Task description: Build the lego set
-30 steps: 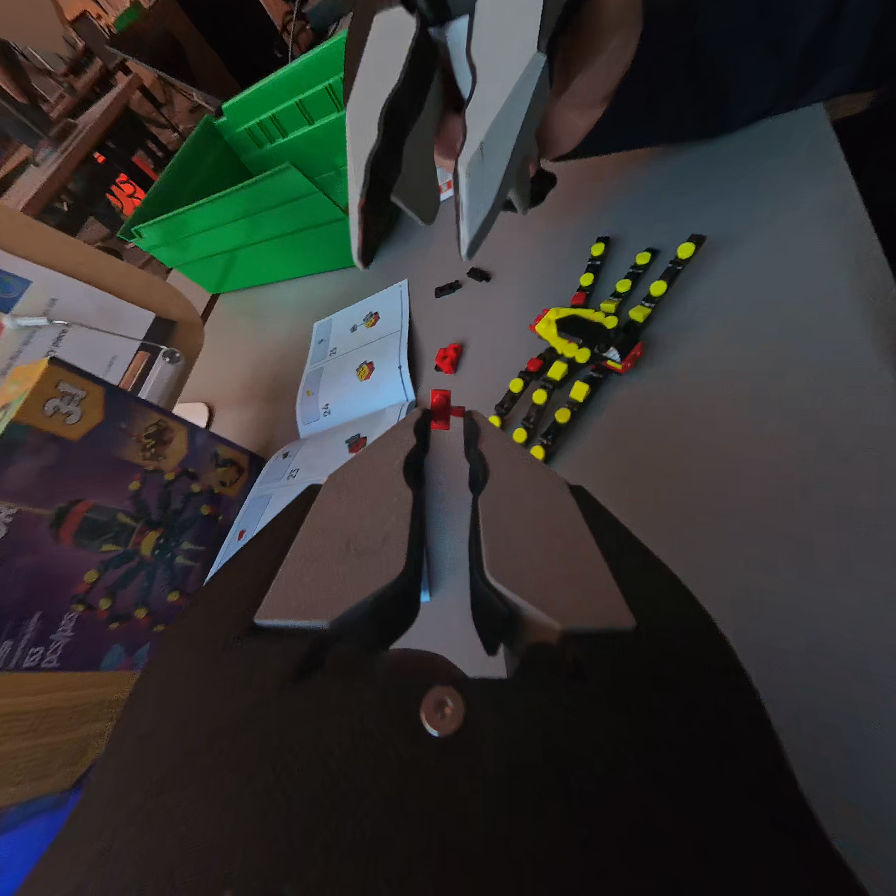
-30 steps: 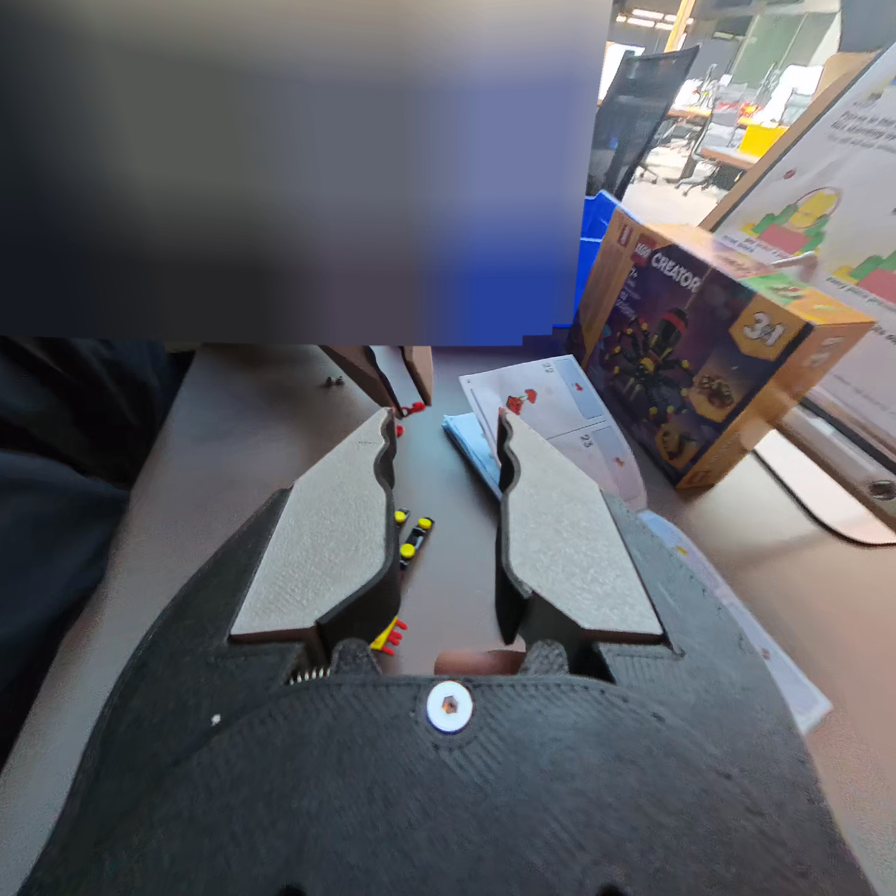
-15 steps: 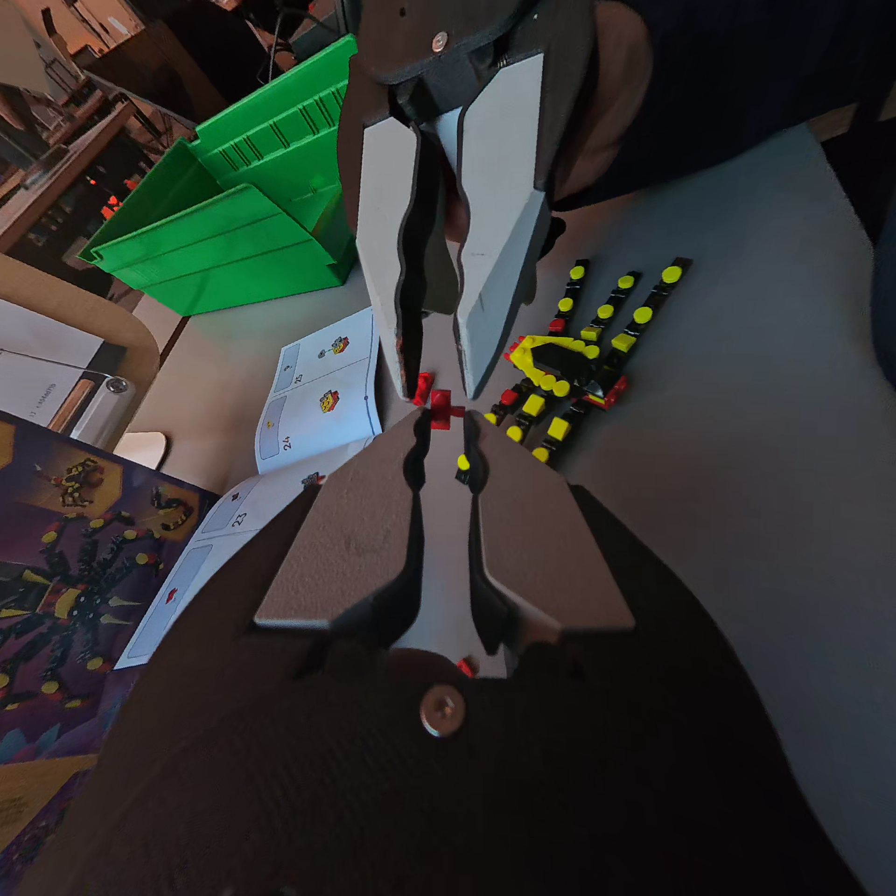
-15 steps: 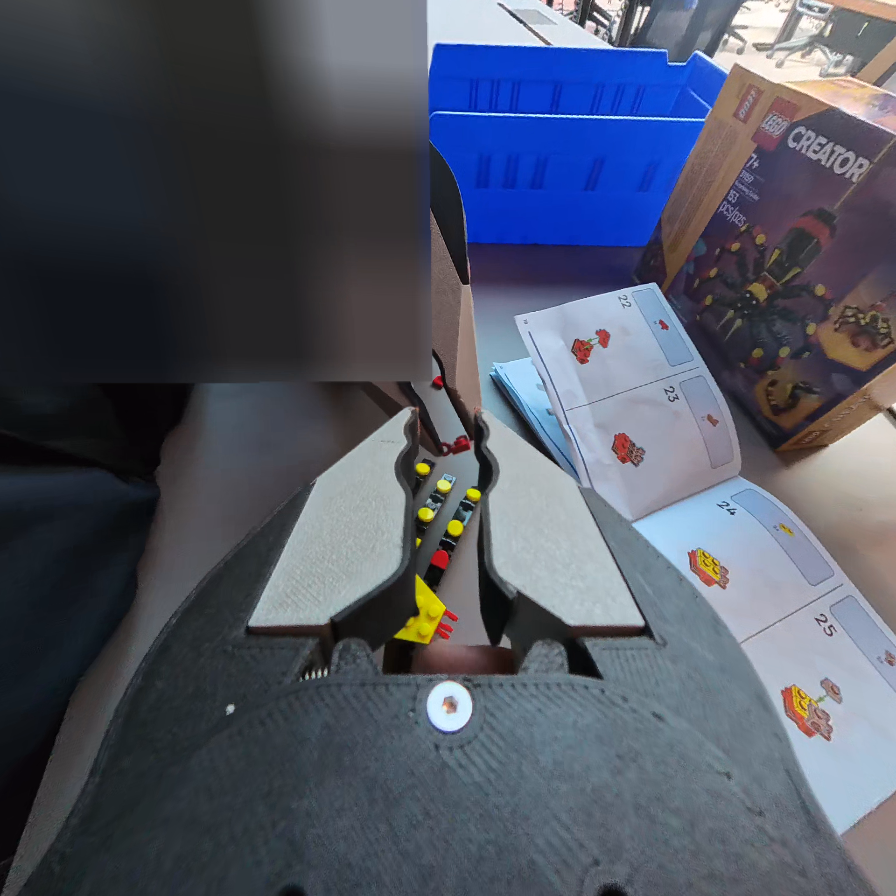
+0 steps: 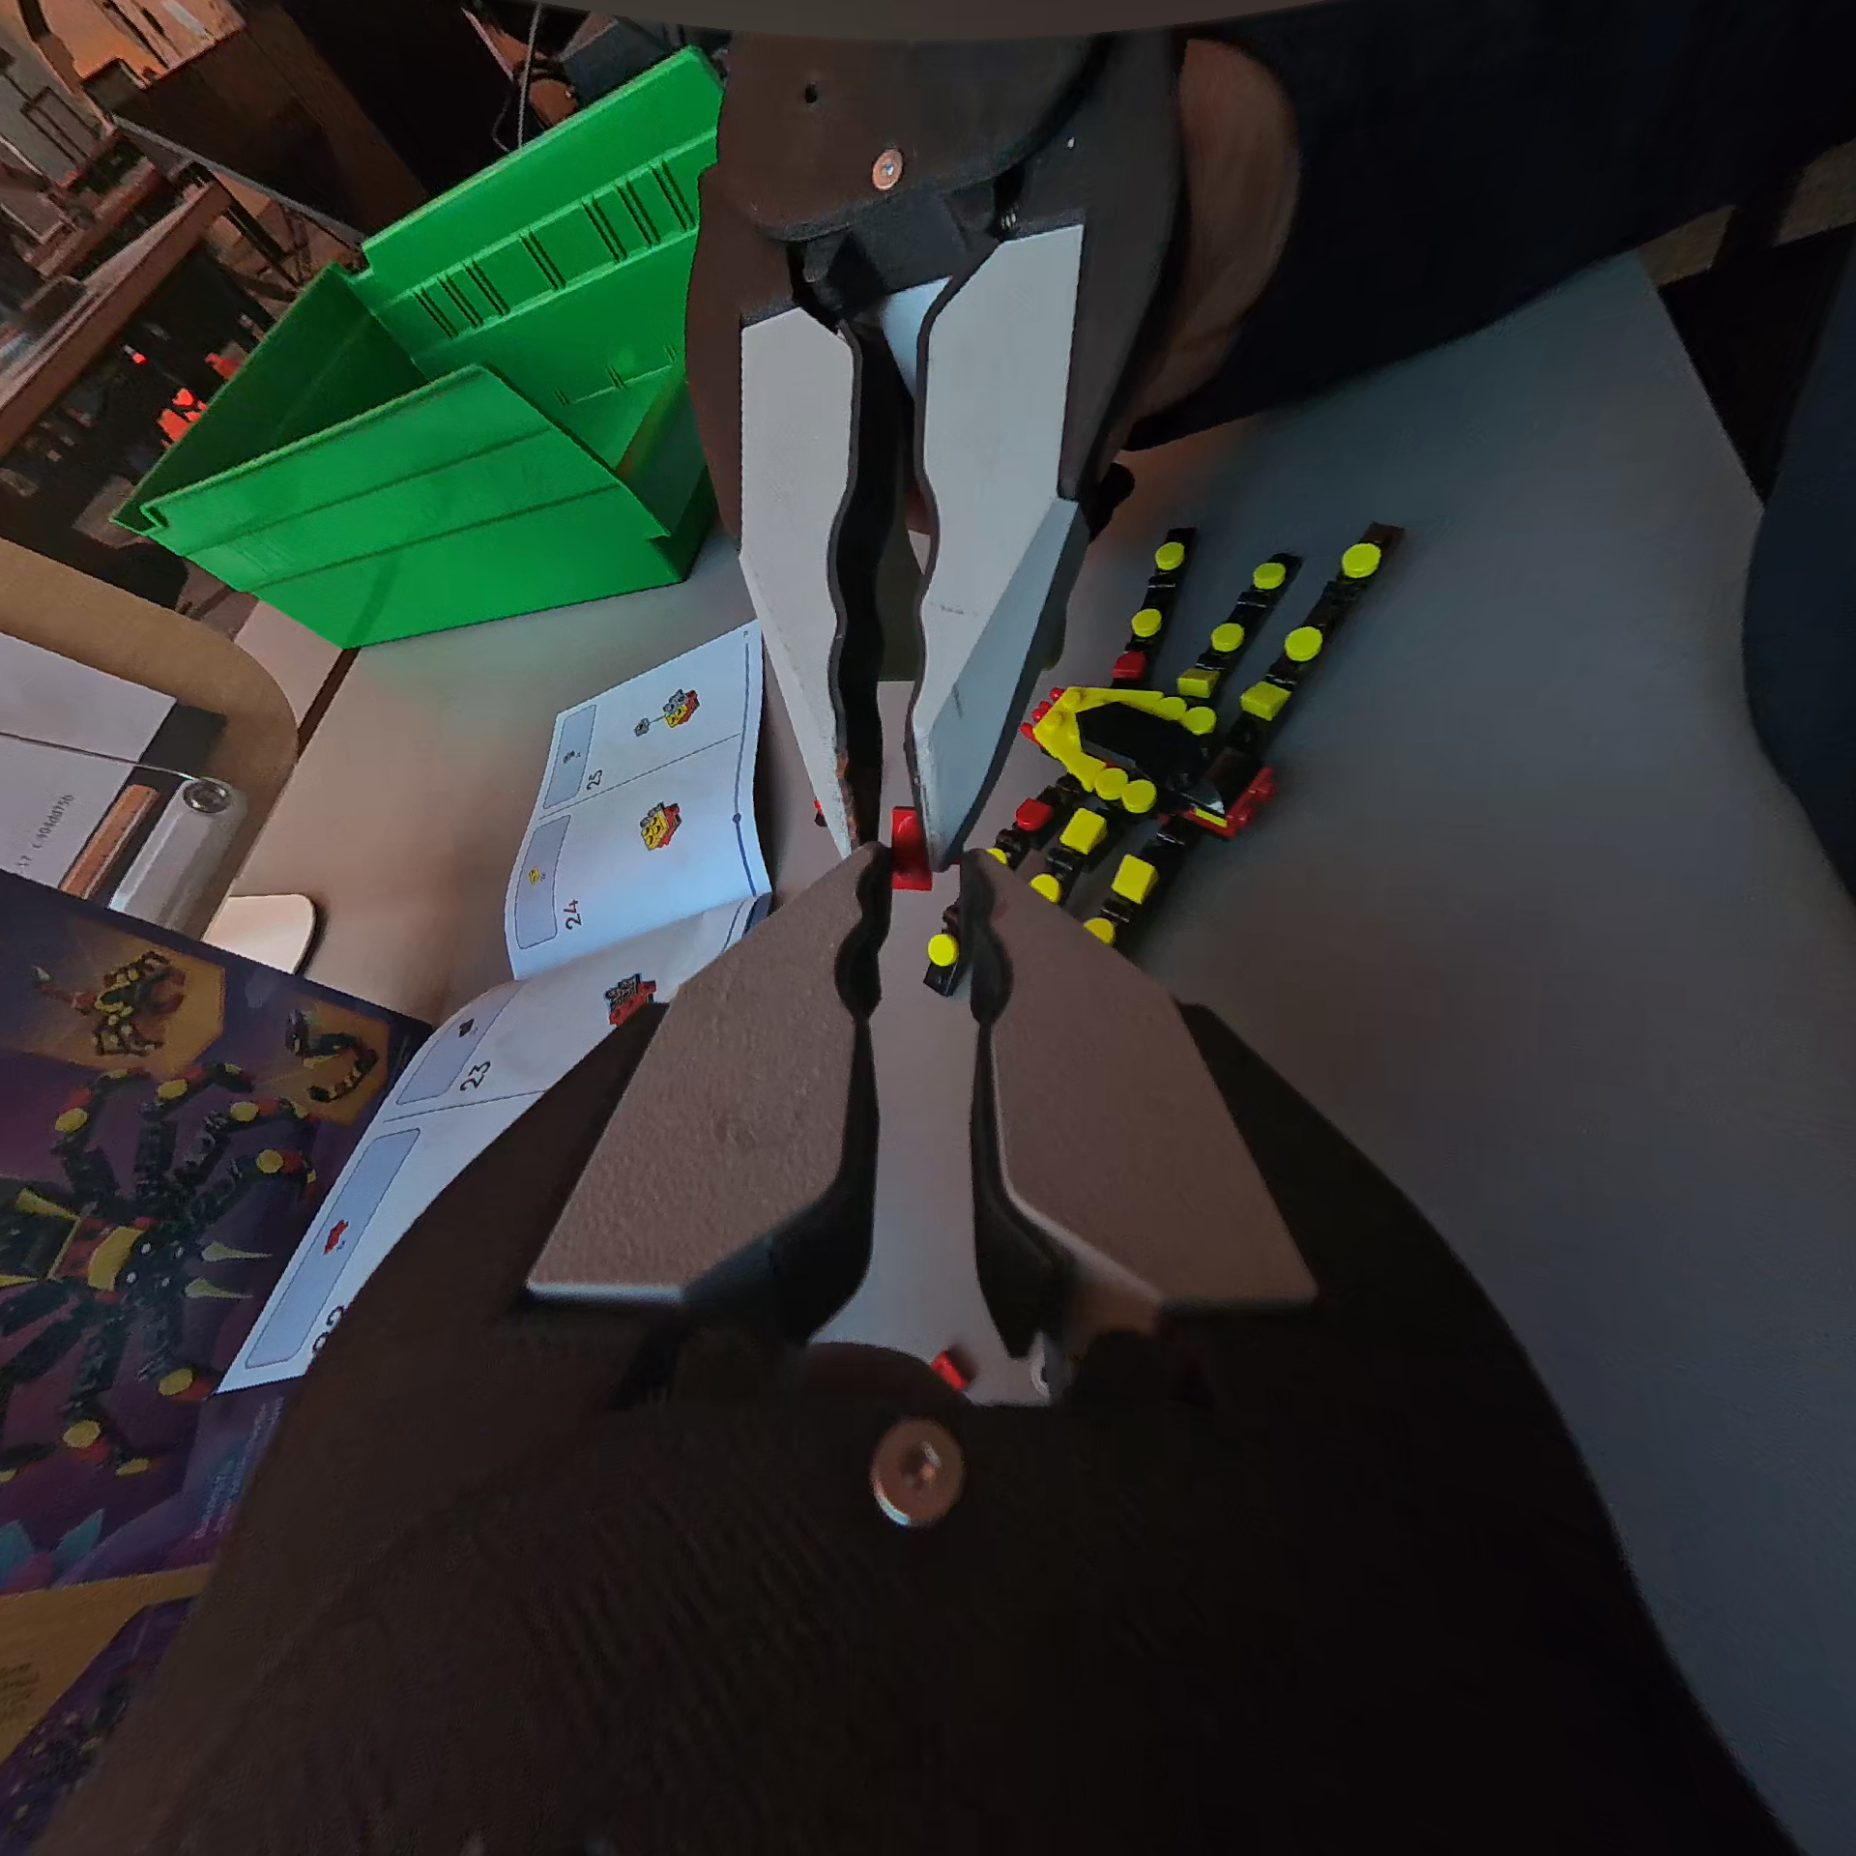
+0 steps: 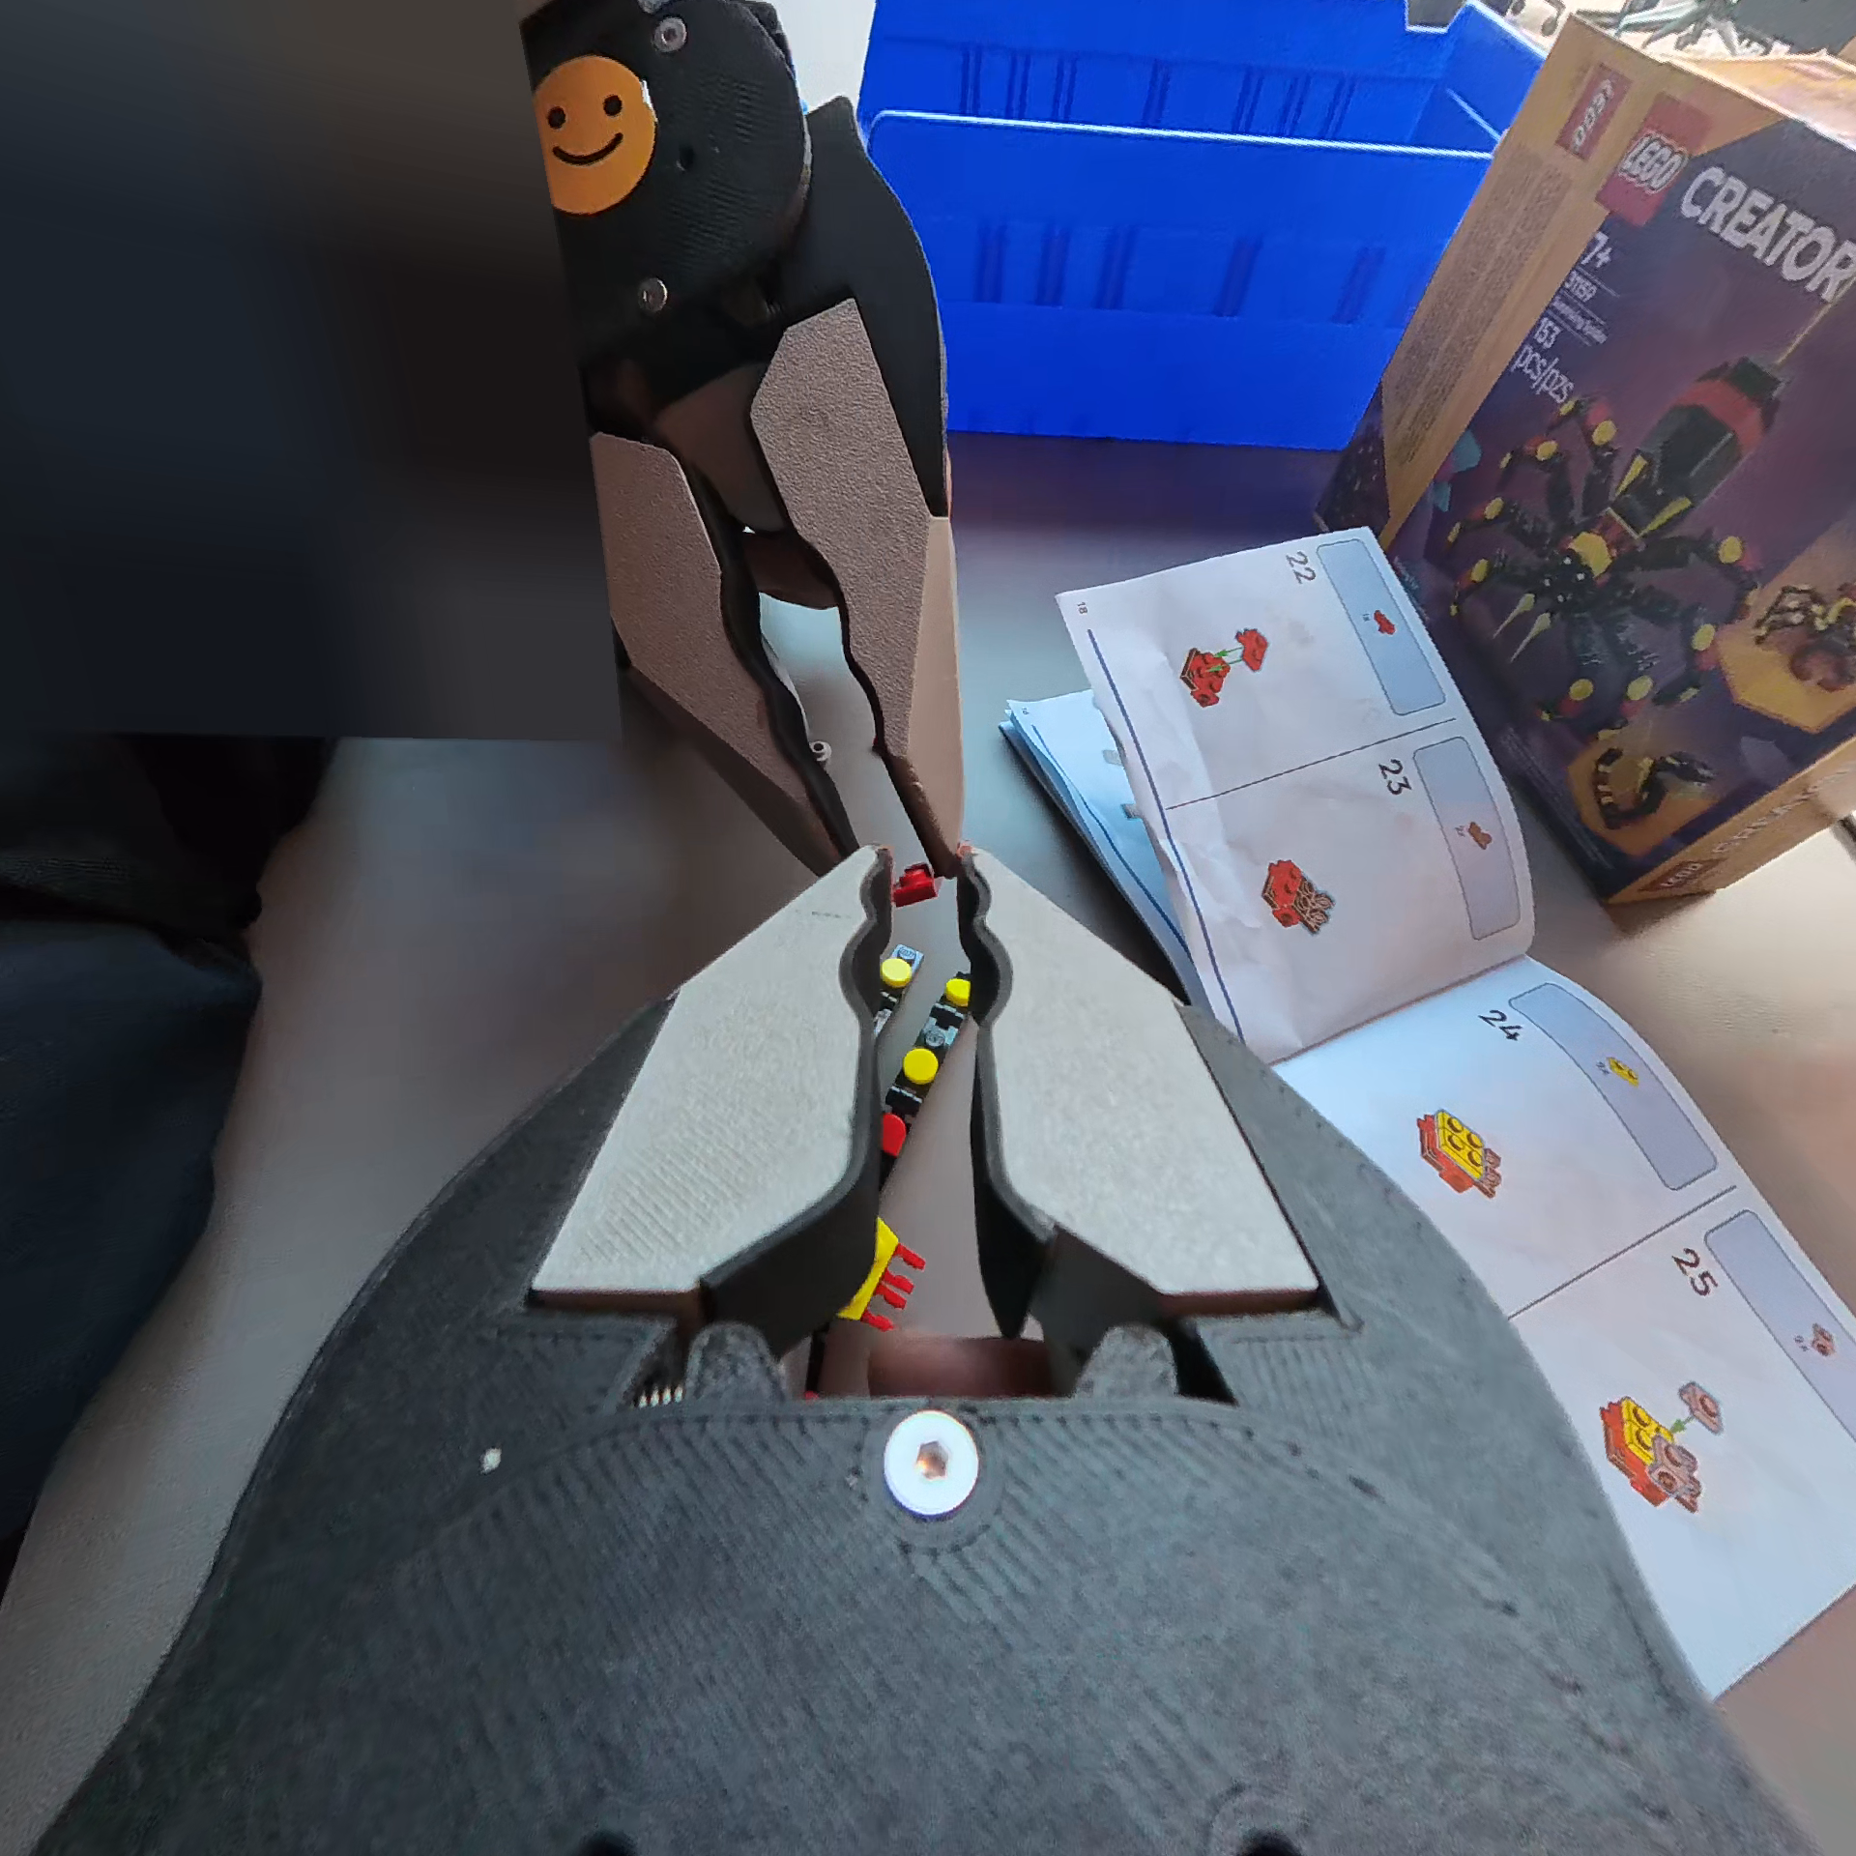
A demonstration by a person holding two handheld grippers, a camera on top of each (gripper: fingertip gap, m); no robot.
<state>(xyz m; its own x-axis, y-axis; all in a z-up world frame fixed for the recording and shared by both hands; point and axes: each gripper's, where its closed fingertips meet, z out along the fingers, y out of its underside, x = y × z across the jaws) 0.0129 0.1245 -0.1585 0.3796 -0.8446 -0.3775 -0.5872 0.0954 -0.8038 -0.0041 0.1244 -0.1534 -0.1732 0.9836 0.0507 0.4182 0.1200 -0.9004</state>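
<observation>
At twelve o'clock, both grippers' jaws meet on a red piece; spider legs built, body pending.

A grey table fills the lower part of both views. In the left wrist view, a green bin stands at 11 o'clock, with dim wooden furniture behind it. In the right wrist view, a blue bin sits at 12 o'clock under brighter light.
</observation>
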